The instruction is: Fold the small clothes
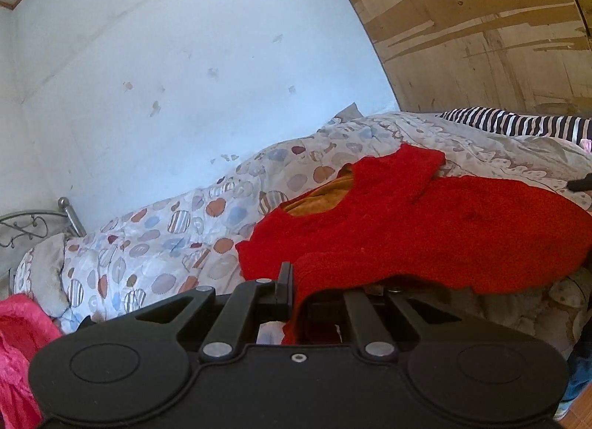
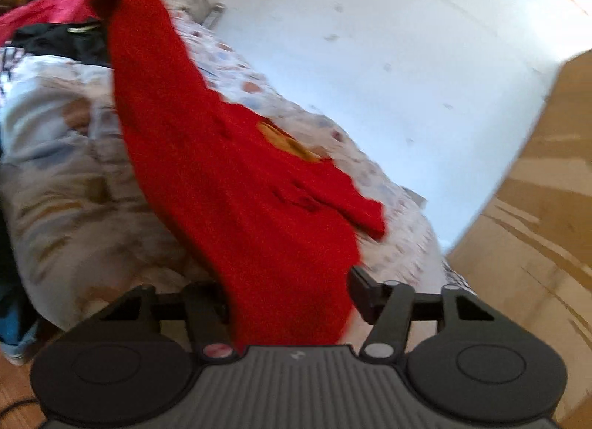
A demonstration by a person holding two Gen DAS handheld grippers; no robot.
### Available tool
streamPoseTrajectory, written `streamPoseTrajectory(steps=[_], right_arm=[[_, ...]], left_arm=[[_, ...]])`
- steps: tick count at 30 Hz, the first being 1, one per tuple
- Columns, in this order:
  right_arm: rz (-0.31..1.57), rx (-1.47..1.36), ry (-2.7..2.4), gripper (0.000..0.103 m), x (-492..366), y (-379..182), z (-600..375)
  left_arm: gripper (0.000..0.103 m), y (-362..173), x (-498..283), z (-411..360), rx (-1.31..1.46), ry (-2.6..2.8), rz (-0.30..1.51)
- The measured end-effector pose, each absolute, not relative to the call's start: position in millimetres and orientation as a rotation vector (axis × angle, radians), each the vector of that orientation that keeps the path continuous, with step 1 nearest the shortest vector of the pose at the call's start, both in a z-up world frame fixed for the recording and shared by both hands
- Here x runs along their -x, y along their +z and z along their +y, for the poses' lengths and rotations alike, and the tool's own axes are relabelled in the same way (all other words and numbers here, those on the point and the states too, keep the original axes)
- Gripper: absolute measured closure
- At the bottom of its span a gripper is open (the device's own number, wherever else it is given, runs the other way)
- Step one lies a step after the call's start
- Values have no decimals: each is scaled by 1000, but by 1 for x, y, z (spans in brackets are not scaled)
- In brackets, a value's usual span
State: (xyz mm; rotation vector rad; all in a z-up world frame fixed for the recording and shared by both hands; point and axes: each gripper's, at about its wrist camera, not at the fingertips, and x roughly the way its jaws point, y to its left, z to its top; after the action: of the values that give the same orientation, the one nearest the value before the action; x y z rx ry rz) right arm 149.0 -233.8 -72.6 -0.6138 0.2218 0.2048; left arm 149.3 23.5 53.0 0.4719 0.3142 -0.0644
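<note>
Red sweater (image 1: 425,229) (pinched in left tool (image 1: 296,281)) spans the bed (image 1: 155,244).

Red garment (image 1: 444,218): fuzzy knit cloth, matt, nap rough; inner lining at neck looked mustard, smoother. Quilt (image 1: 155,244) on bed: thin printed cloth, soft, creased, matt. Left gripper (image 1: 292,281) & right gripper (image 2: 292,299): black plastic, matt, w/ dull metal pivot pins; right body ribbed on top. Wall (image 1: 185,59): painted plaster, matt, chipped in spots. Wardrobe (image 1: 481,29): wood veneer, worn, finish peeling. Bedframe (image 1: 66,212): grey metal, slight sheen. Pink cloth (image 1: 14,340): glossy.
</note>
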Motion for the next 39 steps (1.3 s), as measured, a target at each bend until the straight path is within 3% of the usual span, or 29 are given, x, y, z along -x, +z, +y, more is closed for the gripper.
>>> streamPoseTrajectory(steps=[2, 4, 14, 30, 39], right_arm=[[218, 601, 198, 75, -145, -73, -244], [202, 601, 215, 94, -138, -71, -250], [87, 574, 205, 97, -109, -38, -255], [-85, 409, 264, 97, 11, 58, -275], [-70, 348, 275, 97, -33, 77, -283]], left_arm=[[97, 48, -144, 26, -462, -63, 327], [97, 40, -137, 26, -456, -70, 342], [98, 17, -88, 30, -357, -34, 287], [99, 86, 37, 42, -208, -61, 126], [98, 98, 3, 49, -160, -69, 148]])
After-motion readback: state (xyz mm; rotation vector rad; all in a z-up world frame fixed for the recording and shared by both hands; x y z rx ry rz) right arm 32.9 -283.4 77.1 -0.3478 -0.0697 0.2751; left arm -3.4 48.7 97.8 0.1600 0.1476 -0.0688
